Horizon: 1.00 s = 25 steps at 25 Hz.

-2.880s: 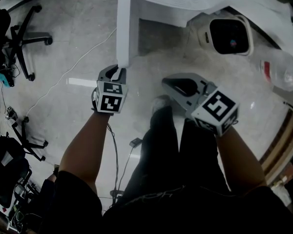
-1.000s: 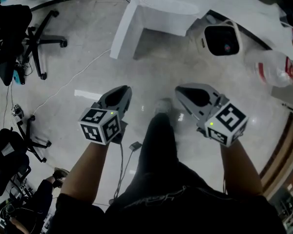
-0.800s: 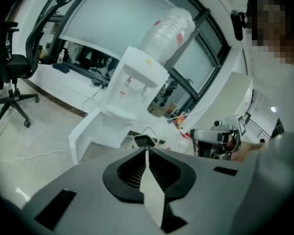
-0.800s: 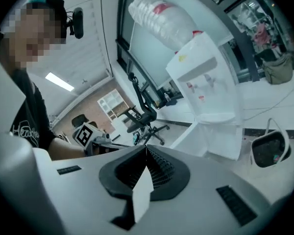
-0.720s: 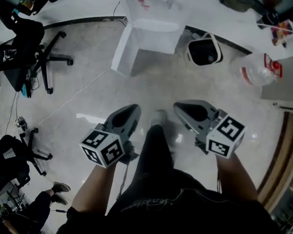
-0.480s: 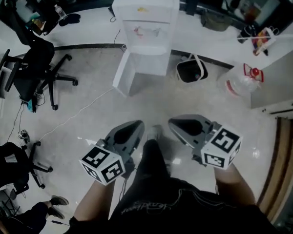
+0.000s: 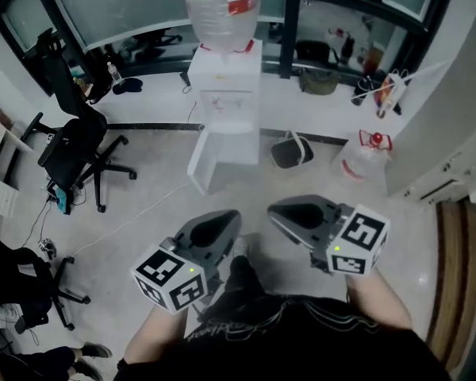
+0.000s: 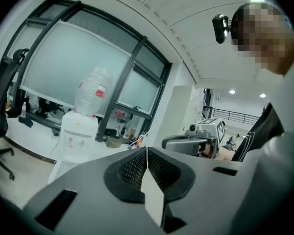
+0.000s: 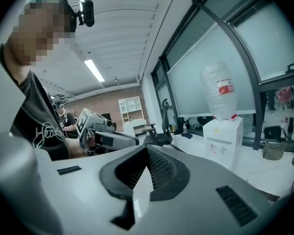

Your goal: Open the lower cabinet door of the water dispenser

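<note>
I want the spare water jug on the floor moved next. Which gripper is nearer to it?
Right. In the head view the right gripper is held below and left of the spare water jug; the left gripper is farther left, beyond the right one.

Left claw [image 7: 227,217]: held out ahead of the torso, pointing forward, jaws together with nothing between them. Right claw [image 7: 279,208]: beside it with a clear gap, on the same heading, jaws likewise together and empty. Left cube [image 7: 170,280] appears rolled outward; right cube [image 7: 357,240] sits squarer. Left forearm [image 7: 155,333] and right forearm [image 7: 378,312] are bare and reach forward from the body. The wrists are hidden behind the cubes, so the grip cannot be judged.
</note>
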Tool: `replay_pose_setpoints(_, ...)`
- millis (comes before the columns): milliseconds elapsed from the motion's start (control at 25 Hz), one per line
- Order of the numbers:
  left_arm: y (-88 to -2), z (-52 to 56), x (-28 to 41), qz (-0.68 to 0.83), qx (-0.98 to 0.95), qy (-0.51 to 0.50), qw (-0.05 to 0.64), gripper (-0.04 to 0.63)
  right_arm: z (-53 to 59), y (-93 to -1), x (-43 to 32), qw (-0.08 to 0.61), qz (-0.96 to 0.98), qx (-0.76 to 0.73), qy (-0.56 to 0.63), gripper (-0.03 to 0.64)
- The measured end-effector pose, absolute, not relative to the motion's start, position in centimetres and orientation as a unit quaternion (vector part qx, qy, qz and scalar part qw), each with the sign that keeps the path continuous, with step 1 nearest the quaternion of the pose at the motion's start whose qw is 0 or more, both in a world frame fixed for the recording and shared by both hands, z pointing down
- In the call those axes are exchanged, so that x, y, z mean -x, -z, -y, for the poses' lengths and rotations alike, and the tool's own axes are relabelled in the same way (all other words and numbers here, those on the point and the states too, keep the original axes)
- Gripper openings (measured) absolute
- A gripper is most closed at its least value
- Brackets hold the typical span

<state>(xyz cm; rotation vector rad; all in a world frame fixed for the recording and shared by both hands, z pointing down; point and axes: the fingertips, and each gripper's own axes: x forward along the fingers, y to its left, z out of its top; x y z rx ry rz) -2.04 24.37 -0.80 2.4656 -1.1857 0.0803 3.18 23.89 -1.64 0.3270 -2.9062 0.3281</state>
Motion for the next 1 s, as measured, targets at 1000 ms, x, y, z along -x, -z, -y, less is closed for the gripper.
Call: replay_pose_setpoints(1000, 9.0, -28.4, -0.7, 0.451, -0.882, -0.026, 0.138, 0.005, -28.8, 8.8, -5.2, 0.036, 0.991, -0.093, -0.092, 0.012)
